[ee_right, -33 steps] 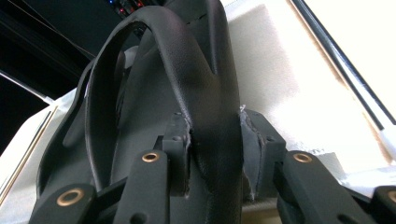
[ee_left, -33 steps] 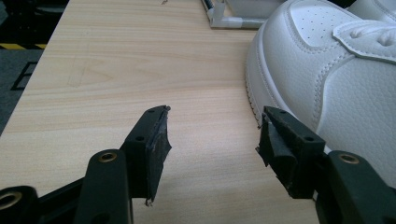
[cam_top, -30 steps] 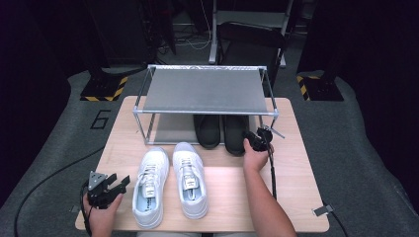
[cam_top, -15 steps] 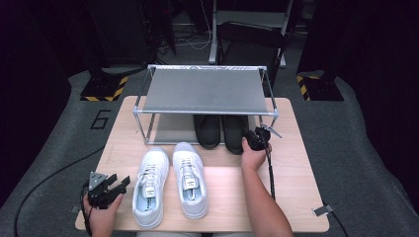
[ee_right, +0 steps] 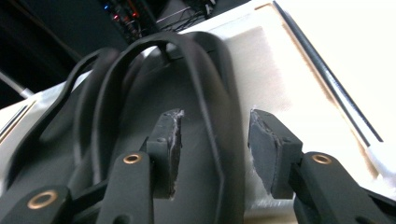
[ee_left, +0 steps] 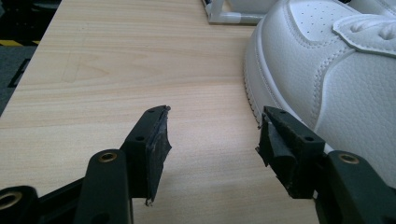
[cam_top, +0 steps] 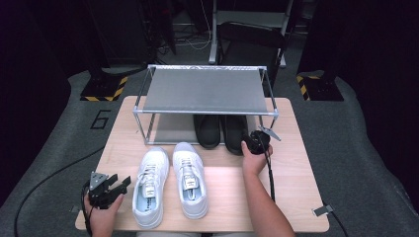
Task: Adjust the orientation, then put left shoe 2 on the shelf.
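The right tool (cam_top: pixel 249 143) is at the heel of the right-hand black shoe (cam_top: pixel 233 132), which sits under the rack (cam_top: pixel 205 91) at the back of the counter (cam_top: pixel 291 182), beside its black partner (cam_top: pixel 207 131); in the right gripper view its jaws have just been opening and now stand wide, with the shoe's heel rim (ee_right: pixel 219 107) between the pads but neither pad pressing on it, so it holds nothing. The shoe looks light and fairly soft, a rubbery or foam slip-on whose thin collar would bend under a squeeze; its matte skin should not be slippery. The heel rim is probably the best hold, one pad inside and one outside, low enough to catch the stiffer back. The left tool (cam_top: pixel 106 187) rests near the counter's front left corner, jaws open and empty, just beside the left white sneaker (ee_left: pixel 336 70); that sneaker looks firmer and heavier, with padded leather sides.
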Available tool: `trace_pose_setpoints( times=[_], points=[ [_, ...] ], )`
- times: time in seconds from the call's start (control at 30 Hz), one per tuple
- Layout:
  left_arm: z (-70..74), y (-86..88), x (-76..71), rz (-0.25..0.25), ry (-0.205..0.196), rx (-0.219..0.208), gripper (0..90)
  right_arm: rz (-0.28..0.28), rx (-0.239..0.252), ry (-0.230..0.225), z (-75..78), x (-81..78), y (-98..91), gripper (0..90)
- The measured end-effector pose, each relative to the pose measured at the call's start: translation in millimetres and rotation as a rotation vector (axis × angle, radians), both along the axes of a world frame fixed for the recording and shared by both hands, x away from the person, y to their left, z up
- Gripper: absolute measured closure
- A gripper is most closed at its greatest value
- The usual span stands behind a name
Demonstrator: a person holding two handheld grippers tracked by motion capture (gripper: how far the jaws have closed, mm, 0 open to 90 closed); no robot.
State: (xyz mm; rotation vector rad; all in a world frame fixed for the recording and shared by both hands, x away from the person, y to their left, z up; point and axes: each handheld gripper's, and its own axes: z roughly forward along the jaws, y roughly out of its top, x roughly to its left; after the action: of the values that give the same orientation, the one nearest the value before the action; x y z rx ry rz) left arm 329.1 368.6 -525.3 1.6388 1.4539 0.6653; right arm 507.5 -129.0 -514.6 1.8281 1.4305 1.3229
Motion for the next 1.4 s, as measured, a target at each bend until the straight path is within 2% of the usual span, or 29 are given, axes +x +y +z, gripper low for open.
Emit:
trace_pose_setpoints(
  times=[0.1,0.2,0.23,0.37,0.43,0.5,0.63,0.7,0.73,0.83,0.93,1.0,1.07,1.1,1.17,1.27,1.3,1.4],
  points=[
    [0.2,-0.7,0.3,-0.002,0.003,-0.002,42.0,0.025,-0.02,-0.016,5.1,-7.8,1.3,53.5],
    [-0.4,-1.3,0.4,0.005,-0.012,-0.007,42.1,0.048,-0.014,-0.015,10.0,-15.4,1.3,52.7],
    [0.7,-0.7,-0.4,0.008,0.003,-0.021,42.3,0.058,-0.006,-0.017,11.9,-18.7,1.1,51.9],
    [0.6,0.1,-0.5,0.015,-0.01,-0.039,42.3,0.104,-0.006,-0.013,17.0,-31.7,-1.0,51.1],
    [2.3,0.7,-1.7,0.008,0.006,-0.046,42.3,0.119,0.002,-0.017,18.9,-38.1,-3.7,50.6],
    [2.6,0.7,-2.2,0.011,-0.014,-0.049,42.3,0.141,0.014,-0.005,20.4,-43.4,-5.0,50.7],
    [3.2,-0.1,-3.1,-0.002,0.006,-0.063,42.3,0.17,-0.003,-0.02,23.6,-57.0,-7.1,50.7],
    [4.2,-1.0,-3.3,0.003,0.013,-0.048,43.7,0.184,-0.014,-0.024,23.8,-64.2,-9.0,51.2],
    [4.1,-1.6,-2.9,0.009,0.004,-0.056,43.8,0.194,-0.009,-0.024,23.4,-68.0,-10.2,51.3],
    [6.6,-0.6,-2.7,-0.001,0.02,-0.046,43.3,0.22,-0.013,-0.018,21.6,-78.4,-12.6,52.9],
    [8.8,-1.7,-3.7,-0.008,0.024,-0.059,42.3,0.247,-0.016,-0.021,20.0,-85.3,-14.9,53.2],
    [12.5,-4.2,-4.2,-0.023,0.022,-0.033,43.4,0.289,-0.053,-0.02,17.5,-94.5,-19.4,56.4],
    [14.1,-6.3,-4.6,-0.023,0.014,-0.023,44.8,0.308,-0.056,-0.018,16.8,-101.3,-21.8,57.8],
    [16.2,-6.5,-5.0,-0.032,0.029,-0.017,46.1,0.319,-0.061,-0.022,16.5,-104.5,-23.3,58.5],
    [18.5,-7.1,-4.4,-0.041,0.037,-0.025,46.6,0.331,-0.072,-0.023,16.2,-111.9,-26.3,60.4],
    [20.5,-8.2,-4.5,-0.037,0.027,-0.039,46.7,0.339,-0.074,-0.032,15.6,-120.1,-29.3,61.8],
    [23.3,-8.6,-5.1,-0.036,0.023,-0.052,46.4,0.344,-0.076,-0.029,15.3,-128.1,-32.5,63.5],
    [26.0,-9.8,-5.4,-0.037,0.013,-0.07,42.7,0.328,-0.065,-0.043,13.6,-138.5,-37.1,61.8]
  ],
)
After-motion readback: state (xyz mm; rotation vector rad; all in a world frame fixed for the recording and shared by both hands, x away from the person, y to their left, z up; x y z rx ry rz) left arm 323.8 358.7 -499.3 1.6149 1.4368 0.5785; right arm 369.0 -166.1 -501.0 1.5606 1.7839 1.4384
